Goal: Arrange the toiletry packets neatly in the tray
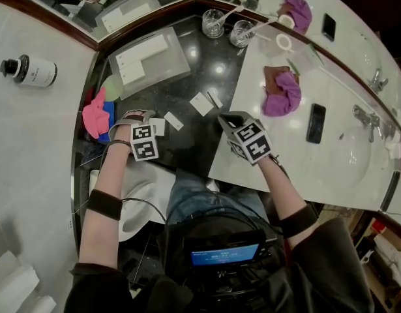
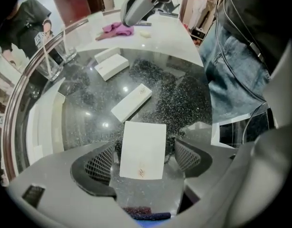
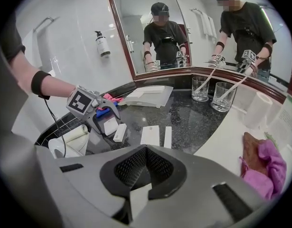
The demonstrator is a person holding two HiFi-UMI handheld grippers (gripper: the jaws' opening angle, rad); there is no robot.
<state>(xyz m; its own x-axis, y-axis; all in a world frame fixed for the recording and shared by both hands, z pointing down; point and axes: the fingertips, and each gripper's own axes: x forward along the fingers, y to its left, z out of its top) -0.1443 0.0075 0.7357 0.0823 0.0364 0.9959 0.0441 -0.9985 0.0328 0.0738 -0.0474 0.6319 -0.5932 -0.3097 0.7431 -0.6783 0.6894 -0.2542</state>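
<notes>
Seen from above, the person wears a black short-sleeved top [image 1: 89, 289] and blue jeans [image 1: 200, 197]. A wide black band [image 1: 104, 204] circles the left forearm at eight o'clock, and a second black band [image 1: 298, 219] circles the right forearm at four o'clock. A thin black cable [image 1: 141, 201] runs beside the left arm. A black chest unit with a glowing blue screen [image 1: 225, 253] sits at six o'clock. The grey plastic left gripper [image 2: 143, 156] and grey plastic right gripper [image 3: 145, 167] have black mesh-textured pads [image 2: 100, 163]. Each carries a white cube with black square markers [image 1: 145, 142].
</notes>
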